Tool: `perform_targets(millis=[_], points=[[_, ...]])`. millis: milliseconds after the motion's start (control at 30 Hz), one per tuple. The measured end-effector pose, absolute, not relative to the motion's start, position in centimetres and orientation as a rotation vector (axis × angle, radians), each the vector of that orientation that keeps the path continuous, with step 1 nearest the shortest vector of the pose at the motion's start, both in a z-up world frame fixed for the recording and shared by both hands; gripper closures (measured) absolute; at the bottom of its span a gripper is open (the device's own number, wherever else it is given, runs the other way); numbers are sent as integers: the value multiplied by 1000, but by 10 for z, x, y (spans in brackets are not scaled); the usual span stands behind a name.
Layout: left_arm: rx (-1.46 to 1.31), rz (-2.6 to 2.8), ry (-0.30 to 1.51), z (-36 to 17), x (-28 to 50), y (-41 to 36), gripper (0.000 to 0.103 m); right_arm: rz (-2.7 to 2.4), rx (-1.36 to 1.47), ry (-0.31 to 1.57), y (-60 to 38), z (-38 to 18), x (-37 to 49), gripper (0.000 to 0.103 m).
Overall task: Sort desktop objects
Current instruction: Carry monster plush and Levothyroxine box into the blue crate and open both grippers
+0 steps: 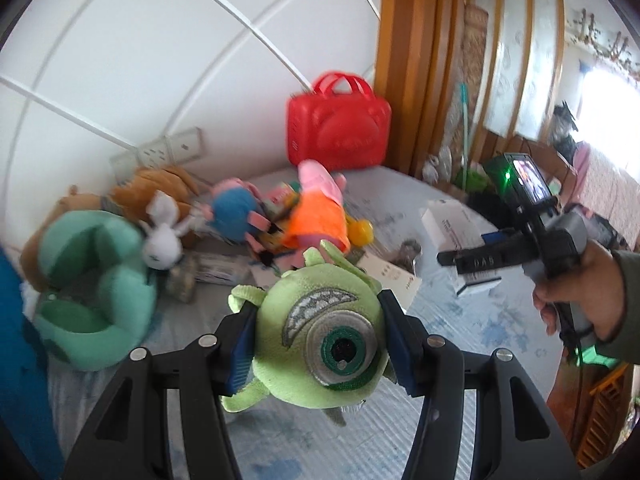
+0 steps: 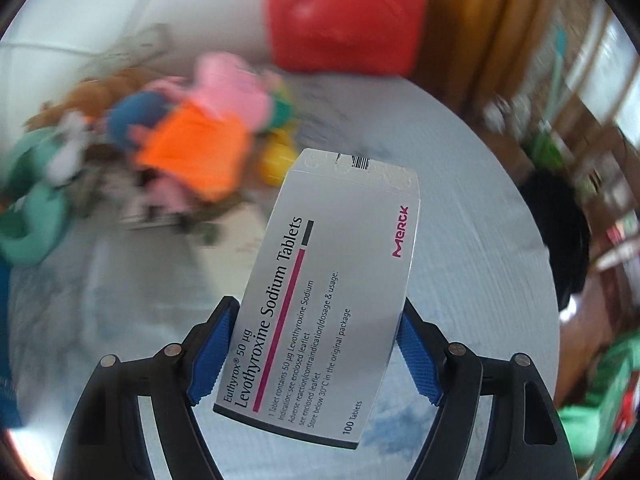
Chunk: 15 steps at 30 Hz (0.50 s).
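My left gripper (image 1: 316,344) is shut on a green one-eyed monster plush (image 1: 320,332) and holds it above the table. My right gripper (image 2: 316,354) is shut on a white Levothyroxine tablet box (image 2: 328,292), held up over the table; the same gripper also shows in the left wrist view (image 1: 476,262), held by a hand at the right. A heap of plush toys lies at the back left: a pink pig in an orange dress (image 1: 320,208), a blue plush (image 1: 236,208), a white rabbit (image 1: 162,236), a brown plush (image 1: 160,184) and a teal plush (image 1: 92,280).
A red plastic case (image 1: 338,124) stands at the back against the white wall. White boxes (image 1: 448,220) and a flat white box (image 1: 390,280) lie on the pale blue tablecloth (image 1: 460,360). A yellow ball (image 1: 362,232) sits by the pig. Wooden frames stand at the right.
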State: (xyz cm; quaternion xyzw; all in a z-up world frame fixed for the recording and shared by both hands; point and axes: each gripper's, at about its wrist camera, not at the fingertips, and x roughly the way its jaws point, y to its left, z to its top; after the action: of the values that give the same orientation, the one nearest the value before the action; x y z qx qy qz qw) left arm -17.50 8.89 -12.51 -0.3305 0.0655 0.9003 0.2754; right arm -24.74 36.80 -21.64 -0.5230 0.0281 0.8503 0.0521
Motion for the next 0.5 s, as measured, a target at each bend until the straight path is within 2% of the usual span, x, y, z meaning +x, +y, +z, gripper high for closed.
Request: perform_targets(millis=[300, 500], points=[[-879, 2678, 33, -25, -146, -55, 48, 2892, -1551, -81, 199, -129, -235, 26], [-893, 2864, 2, 24, -126, -174, 48, 3106, -1486, -278, 59, -70, -230, 26]])
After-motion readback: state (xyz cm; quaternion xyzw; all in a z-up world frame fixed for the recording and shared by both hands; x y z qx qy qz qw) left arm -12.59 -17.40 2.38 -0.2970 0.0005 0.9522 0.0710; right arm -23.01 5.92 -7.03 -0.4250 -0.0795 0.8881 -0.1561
